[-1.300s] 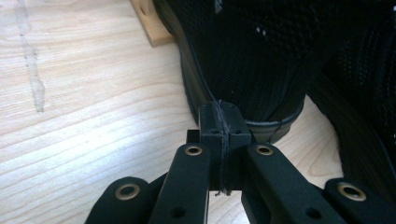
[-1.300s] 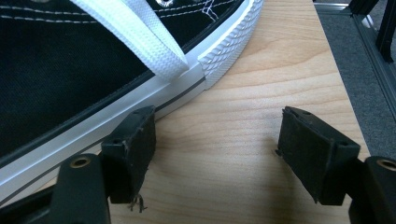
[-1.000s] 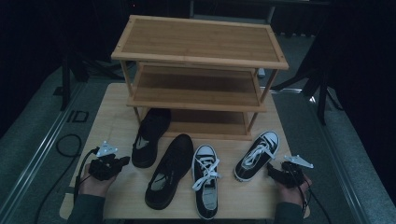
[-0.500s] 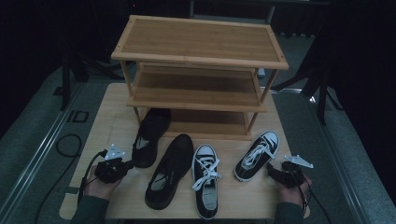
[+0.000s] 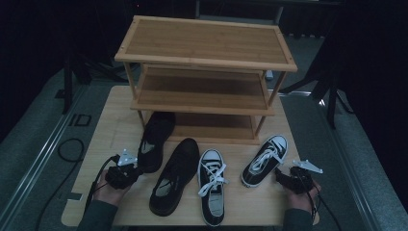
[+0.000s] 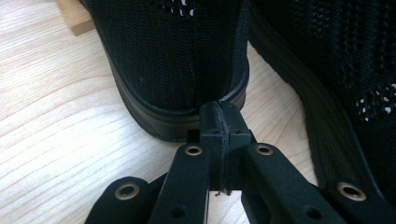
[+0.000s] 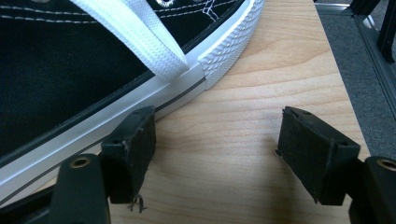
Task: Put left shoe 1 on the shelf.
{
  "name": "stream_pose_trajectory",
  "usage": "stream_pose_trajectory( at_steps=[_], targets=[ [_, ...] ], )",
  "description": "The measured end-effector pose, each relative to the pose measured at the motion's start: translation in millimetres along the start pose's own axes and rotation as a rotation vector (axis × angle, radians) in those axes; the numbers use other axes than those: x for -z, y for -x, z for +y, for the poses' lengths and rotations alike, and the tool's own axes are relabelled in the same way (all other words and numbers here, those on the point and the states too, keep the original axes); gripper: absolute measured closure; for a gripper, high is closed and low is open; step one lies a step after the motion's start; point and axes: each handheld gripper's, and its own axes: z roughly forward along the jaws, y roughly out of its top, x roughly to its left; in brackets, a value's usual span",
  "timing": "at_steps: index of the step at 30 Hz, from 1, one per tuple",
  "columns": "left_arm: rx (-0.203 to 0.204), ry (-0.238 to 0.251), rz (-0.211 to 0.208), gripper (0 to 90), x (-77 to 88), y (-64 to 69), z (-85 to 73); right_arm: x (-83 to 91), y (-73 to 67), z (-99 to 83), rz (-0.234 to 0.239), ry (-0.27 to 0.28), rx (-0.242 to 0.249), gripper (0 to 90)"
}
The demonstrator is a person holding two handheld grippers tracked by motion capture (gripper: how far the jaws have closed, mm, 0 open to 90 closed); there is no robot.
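Four shoes lie on the wooden table (image 5: 115,120) in front of a three-tier wooden shoe rack (image 5: 207,53). Two are black: the left black shoe (image 5: 155,139) and the longer black shoe (image 5: 174,175). Two are black-and-white sneakers, the middle sneaker (image 5: 211,185) and the right sneaker (image 5: 264,160). My left gripper (image 5: 134,170) is shut with nothing in it. Its tips (image 6: 219,116) are right at the heel of the left black shoe (image 6: 177,60). My right gripper (image 7: 215,135) stands open over bare wood, its left pad (image 7: 135,149) beside the white sole of the right sneaker (image 7: 70,70).
The rack's three shelves hold nothing. The longer black shoe (image 6: 355,84) lies close to the right of the left gripper. A cable (image 5: 67,149) loops on the grey floor at the left. The table's right edge (image 7: 336,60) is near the right gripper.
My left gripper has slid to the right across the table, up to the heel of the left black shoe. The right gripper and all the shoes have stayed where they were.
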Motion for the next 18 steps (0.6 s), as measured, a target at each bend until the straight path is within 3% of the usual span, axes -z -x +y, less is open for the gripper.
stream_pose_trajectory(
  at_steps=[9,18],
  targets=[
    [-0.009,0.029,0.015,89.7,0.7,5.6,9.3,0.0,0.0,0.0,0.000,0.000,0.000,27.5],
    [-0.047,-0.017,0.041,89.7,-6.5,13.7,6.9,0.0,0.0,0.0,0.000,0.000,0.000,27.5]
  ],
)
